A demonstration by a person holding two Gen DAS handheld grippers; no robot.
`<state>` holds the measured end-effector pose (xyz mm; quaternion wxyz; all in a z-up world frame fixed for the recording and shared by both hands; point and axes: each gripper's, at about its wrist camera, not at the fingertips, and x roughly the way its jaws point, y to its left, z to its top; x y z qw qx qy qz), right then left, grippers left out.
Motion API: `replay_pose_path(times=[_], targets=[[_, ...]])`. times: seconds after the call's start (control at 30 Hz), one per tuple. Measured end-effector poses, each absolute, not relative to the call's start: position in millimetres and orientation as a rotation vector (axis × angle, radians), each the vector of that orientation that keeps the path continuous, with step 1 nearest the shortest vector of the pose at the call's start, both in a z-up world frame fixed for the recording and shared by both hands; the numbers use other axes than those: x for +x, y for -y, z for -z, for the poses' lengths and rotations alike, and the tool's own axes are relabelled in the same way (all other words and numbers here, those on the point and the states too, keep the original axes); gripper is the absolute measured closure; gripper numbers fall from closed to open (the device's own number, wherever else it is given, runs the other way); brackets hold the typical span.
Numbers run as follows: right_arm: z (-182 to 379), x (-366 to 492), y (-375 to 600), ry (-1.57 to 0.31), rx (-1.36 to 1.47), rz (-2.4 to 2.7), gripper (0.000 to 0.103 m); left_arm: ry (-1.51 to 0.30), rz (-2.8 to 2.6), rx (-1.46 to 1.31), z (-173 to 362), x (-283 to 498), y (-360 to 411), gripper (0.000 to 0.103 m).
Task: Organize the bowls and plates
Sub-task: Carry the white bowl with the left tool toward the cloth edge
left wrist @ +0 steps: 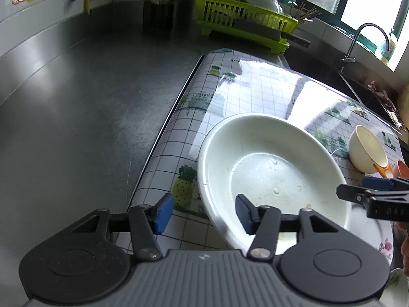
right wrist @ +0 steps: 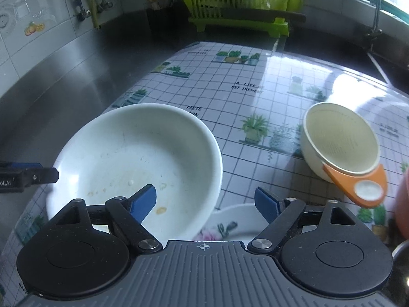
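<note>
Wide, shallow white ceramic bowl [left wrist: 271,176], soiled with small food traces, sits tilted on the tabletop [right wrist: 255,97] covered in a grid-and-plant oilcloth; its near edge appears to rest on a flower-patterned white plate [right wrist: 230,226]. The left hand-held gripper [left wrist: 204,212] is spread wide: its right pad lies inside the bowl near the rim, its left pad outside, nothing clamped. The right hand-held gripper [right wrist: 205,202] is likewise spread, straddling the bowl's opposite rim above the plate, and holds nothing. Ahead and to the right of the right hand-held gripper stands a small cream bowl [right wrist: 340,140] with an orange handle. Far ahead is a lime-green plastic dish rack [left wrist: 242,18], beside a sink faucet [left wrist: 358,41]. Risks, as judged: the glazed, tilted rim could slip from a thin-edge pinch; uneven lifting by the two sides could tip the bowl; dragging could shift the plate beneath.
</note>
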<state>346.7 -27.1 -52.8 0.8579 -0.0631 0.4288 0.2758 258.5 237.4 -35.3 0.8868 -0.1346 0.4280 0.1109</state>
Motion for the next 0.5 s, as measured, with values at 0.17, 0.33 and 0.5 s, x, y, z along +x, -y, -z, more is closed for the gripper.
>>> replay_pose_path(times=[0.17, 0.33, 0.5], targets=[[67.4, 358.4, 16.3, -0.940, -0.135, -0.585, 0.022, -0.910, -0.207, -0.287, 46.3, 264.5, -239.2, 0.066], [76.3, 363.9, 4.8, -0.949, -0.159, -0.604, 0.024, -0.920, -0.183, -0.301, 55.7, 269.9, -239.3, 0.078], [80.6, 364.4, -8.7, -0.947, -0.194, -0.631, 0.026, -0.926, -0.172, -0.301, 60.4, 272.8, -238.5, 0.084]])
